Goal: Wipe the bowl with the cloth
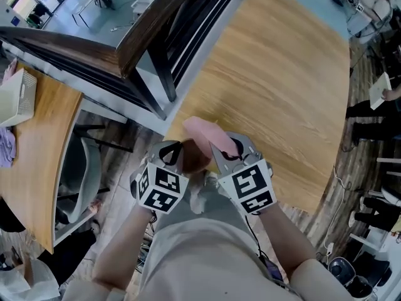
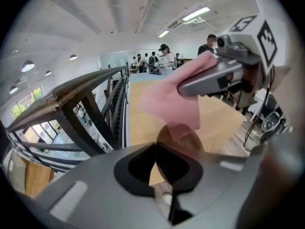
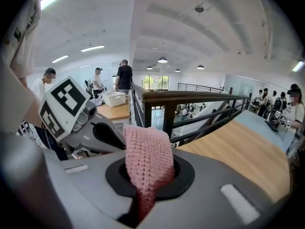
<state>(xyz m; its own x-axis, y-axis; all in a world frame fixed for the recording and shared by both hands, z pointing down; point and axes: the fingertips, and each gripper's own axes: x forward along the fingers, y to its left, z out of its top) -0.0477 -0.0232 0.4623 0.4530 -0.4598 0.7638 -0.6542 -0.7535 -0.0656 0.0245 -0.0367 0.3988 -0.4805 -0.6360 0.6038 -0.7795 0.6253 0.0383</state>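
Pinched almost tip to tip, the jaws of my left gripper (image 2: 156, 144) bite what I take to be the thin rim of the brown bowl (image 2: 183, 140), which bulges out just to the right of the point where they meet. Through the small gap below the tips I see only the wooden table (image 1: 282, 74). My right gripper (image 3: 148, 173) has its jaws clamped on the pink cloth (image 3: 145, 149), and a knitted flap of it stands up and out past the tips. From the left gripper view, the cloth hangs from the right gripper just beyond and above the bowl, with its lowest corner overlapping the bowl's far edge. I cannot tell whether the two are actually touching. From the head view, the two grippers sit close side by side at the near edge of the table. The bowl is held up between them and the cloth reaches toward the far side over it. I judge this to be the start of a wiping pass or a pause between passes: bowl secured, cloth ready, no firm contact that I can confirm. The next move calls for bringing the right gripper down and left so the loose flap presses into the bowl, then sweeping it round the inner wall. The left gripper has to hold the rim steady against that push. With such a narrow bite on the rim, I expect the bowl could twist or slip if I press too hard.
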